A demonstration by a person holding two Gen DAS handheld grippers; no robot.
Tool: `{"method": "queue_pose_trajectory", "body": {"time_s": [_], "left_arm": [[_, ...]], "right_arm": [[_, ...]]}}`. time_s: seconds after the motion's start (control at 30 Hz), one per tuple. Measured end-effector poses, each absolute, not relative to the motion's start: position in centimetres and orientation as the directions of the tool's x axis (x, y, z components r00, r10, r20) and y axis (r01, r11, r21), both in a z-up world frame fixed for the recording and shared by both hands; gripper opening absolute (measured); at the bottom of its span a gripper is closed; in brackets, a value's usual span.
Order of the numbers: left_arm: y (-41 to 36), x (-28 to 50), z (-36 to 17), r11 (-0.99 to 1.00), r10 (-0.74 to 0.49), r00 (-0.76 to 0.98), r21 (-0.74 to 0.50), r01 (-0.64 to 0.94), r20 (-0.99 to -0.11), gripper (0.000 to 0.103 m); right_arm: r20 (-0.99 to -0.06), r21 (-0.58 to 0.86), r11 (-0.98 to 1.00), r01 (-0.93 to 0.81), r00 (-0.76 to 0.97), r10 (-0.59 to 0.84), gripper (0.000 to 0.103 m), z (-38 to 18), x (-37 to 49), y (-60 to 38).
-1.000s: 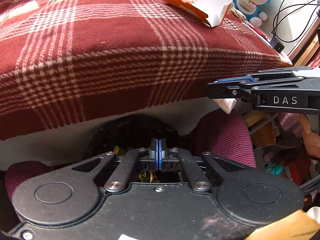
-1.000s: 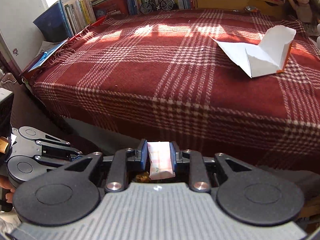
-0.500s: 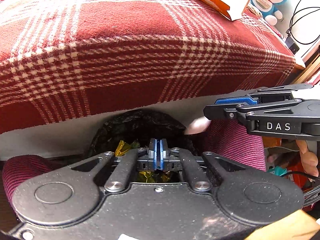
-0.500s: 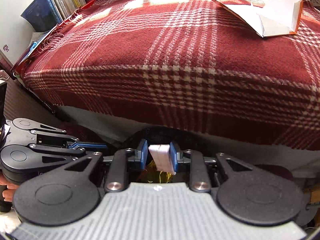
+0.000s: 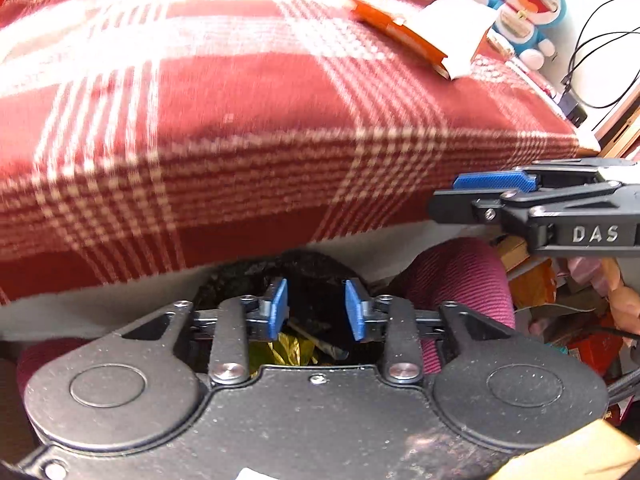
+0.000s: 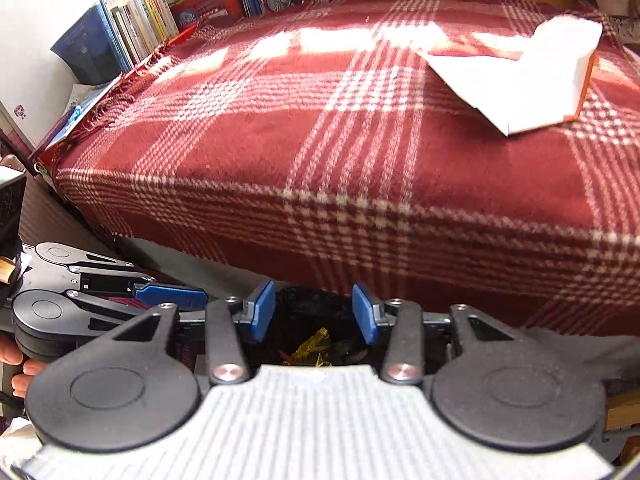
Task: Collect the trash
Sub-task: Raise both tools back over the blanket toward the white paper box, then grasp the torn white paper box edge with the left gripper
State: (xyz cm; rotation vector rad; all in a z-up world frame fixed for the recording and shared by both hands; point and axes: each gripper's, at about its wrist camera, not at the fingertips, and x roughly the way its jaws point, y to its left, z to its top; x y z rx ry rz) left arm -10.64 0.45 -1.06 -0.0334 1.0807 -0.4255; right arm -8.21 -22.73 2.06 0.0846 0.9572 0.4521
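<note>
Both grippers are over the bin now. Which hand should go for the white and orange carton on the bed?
Probably right. The carton lies toward the right side of the bed, nearer the right gripper. Its jaws are opening with nothing between them, as are the left gripper's.

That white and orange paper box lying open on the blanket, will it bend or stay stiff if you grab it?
The paper box looks like thin folded card, so it would probably flex or crumple when squeezed. It seems light. One flap stands up, an easy edge to pinch.

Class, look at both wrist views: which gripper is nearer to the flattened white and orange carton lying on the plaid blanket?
Right, though only slightly. The right gripper and the left gripper both hang over the black trash bag below the bed edge, jaws opening and empty; the carton lies toward the right gripper's side.
</note>
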Motion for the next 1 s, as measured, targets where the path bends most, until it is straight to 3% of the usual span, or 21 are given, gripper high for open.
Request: {"method": "queue_pose_trajectory", "body": {"time_s": [0.4, 0.57, 0.77, 0.83, 0.93, 1.0], "left_arm": [[-3.4, -4.3, 7.8, 0.865, -0.500, 0.533, -0.360, 0.350, -0.682, 0.051], [-8.0, 0.7, 7.7, 0.844, -0.536, 0.509, -0.430, 0.321, -0.673, 0.051], [-12.2, 5.9, 4.8, 0.872, -0.487, 0.512, -0.429, 0.236, -0.708, 0.051], [-13.0, 7.3, 3.8, 0.889, -0.451, 0.518, -0.416, 0.191, -0.726, 0.049], [-14.1, 9.1, 2.2, 0.887, -0.447, 0.503, -0.437, 0.145, -0.740, 0.035], [-14.6, 9.6, 1.5, 0.882, -0.453, 0.497, -0.453, 0.129, -0.740, 0.009]], "right_arm": [[-0.611, 0.150, 0.957, -0.250, 0.737, 0.289, 0.075, 11.8, -5.3, -28.5], [-0.589, 0.112, 0.980, -0.162, 0.784, 0.197, 0.075, 13.3, -3.3, -31.3], [-0.559, 0.071, 0.993, -0.095, 0.820, 0.119, 0.075, 14.8, -1.4, -34.1], [-0.548, 0.057, 0.994, -0.088, 0.830, 0.105, 0.076, 15.4, -1.1, -34.7], [-0.535, 0.036, 0.996, -0.082, 0.840, 0.089, 0.077, 16.0, -0.5, -35.2], [-0.529, 0.031, 0.997, -0.077, 0.845, 0.081, 0.077, 16.1, 0.1, -35.4]]}}
